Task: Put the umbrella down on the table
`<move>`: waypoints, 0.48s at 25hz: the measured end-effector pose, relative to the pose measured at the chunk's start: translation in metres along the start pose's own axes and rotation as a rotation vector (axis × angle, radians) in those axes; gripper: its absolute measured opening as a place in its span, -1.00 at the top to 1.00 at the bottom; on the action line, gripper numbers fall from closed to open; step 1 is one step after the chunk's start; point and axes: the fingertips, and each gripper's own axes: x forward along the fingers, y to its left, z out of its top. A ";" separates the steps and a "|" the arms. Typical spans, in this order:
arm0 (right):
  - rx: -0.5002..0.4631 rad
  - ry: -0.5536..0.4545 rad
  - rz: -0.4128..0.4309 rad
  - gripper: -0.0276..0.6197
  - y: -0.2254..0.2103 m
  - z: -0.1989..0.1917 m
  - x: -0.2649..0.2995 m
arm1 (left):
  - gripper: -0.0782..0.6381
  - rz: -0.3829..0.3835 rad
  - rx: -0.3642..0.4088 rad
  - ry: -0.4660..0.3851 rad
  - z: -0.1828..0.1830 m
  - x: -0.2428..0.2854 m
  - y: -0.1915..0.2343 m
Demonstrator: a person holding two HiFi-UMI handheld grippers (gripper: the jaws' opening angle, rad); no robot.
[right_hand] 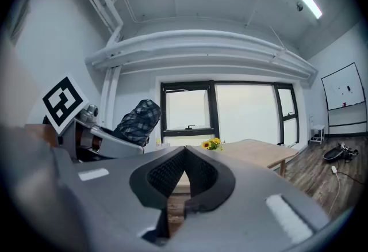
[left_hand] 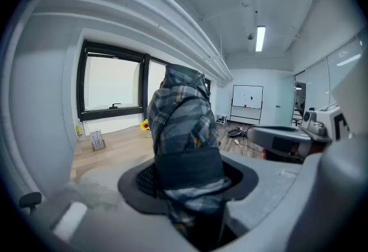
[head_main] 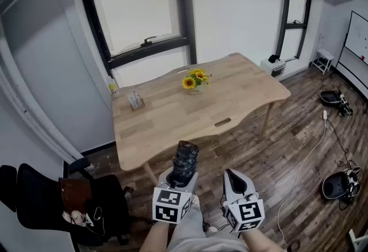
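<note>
— Wooden tabletop (head_main: 172, 124) ahead under the window, mostly bare: a vase of sunflowers (head_main: 194, 80) toward the far edge and a small card stand (head_main: 135, 99) at the far left. Where is the umbrella?

— Not over it yet. The folded plaid umbrella (head_main: 185, 163) is clamped in the left tool (head_main: 181, 177). Its wrapped end pokes out past the jaws toward the table, short of the near edge and above the floor (head_main: 276, 159).

— And the other hand?

— The right tool (head_main: 233, 179) hangs just beside the left one, jaws pressed together on nothing.

— So what could go wrong from here?

— Most likely a release that comes too soon. If the jaws part before the bundle is well past the near edge, it drops to the floorboards, or lands half on the edge and tips off.

— Anything in the grip itself?

— Much of the visible length sticks out beyond the jaws, and slick fabric wrapped round a core probably shifts under the pads. A sharp tilt of the hand could let it slide or swing.

— And once it is over the wood?

— A folded umbrella is roundish, so letting go from a height could set it bouncing or rolling toward an edge. Reaching too deep could nudge the sunflowers, though the near half is free, so that risk looks small.
</note>
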 end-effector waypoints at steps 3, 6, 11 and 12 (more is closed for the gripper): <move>-0.002 0.003 0.000 0.92 -0.007 -0.003 0.015 | 0.17 -0.002 0.002 0.005 0.004 0.015 0.007; -0.001 -0.001 -0.005 0.92 -0.016 -0.004 0.034 | 0.17 -0.013 0.003 0.016 0.007 0.034 0.017; 0.007 0.021 -0.015 0.92 -0.034 -0.009 0.075 | 0.17 -0.028 0.005 0.051 0.015 0.073 0.038; 0.006 0.026 -0.014 0.92 -0.038 -0.009 0.084 | 0.17 -0.029 0.003 0.053 0.019 0.081 0.043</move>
